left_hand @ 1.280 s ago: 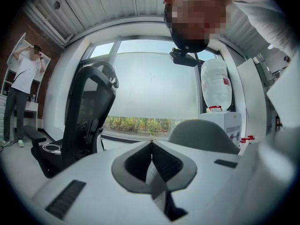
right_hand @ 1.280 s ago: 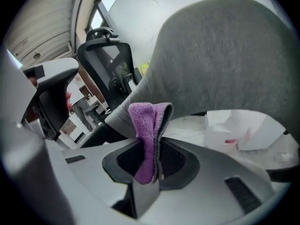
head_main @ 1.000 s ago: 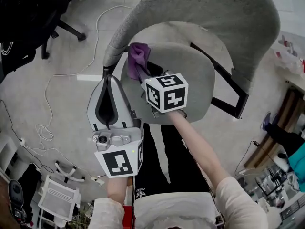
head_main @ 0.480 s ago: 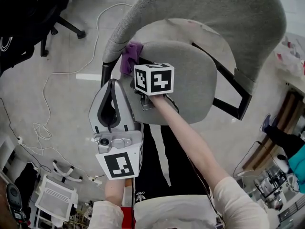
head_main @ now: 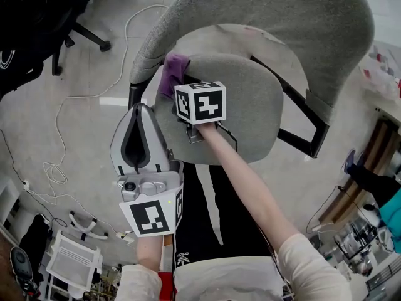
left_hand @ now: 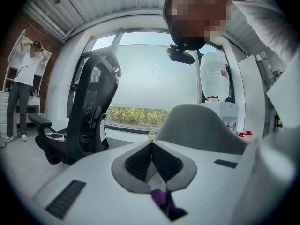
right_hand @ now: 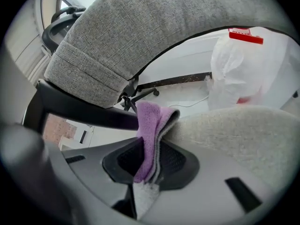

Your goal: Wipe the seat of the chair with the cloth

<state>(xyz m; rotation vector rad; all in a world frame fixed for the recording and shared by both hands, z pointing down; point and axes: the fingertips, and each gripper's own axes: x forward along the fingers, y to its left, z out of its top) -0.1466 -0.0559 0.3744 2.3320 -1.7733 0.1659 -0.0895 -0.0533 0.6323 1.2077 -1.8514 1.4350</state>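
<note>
A: Right tool (right_hand: 150,165)?
B: Pinching the purple cloth (right_hand: 150,125) against the seat's (right_hand: 243,135) rear edge.
A: Left tool (left_hand: 151,149)?
B: Pressed together, empty, beside the seat.
A: Handling?
B: Soft, light and limp; probably best gripped by its fold.
</note>
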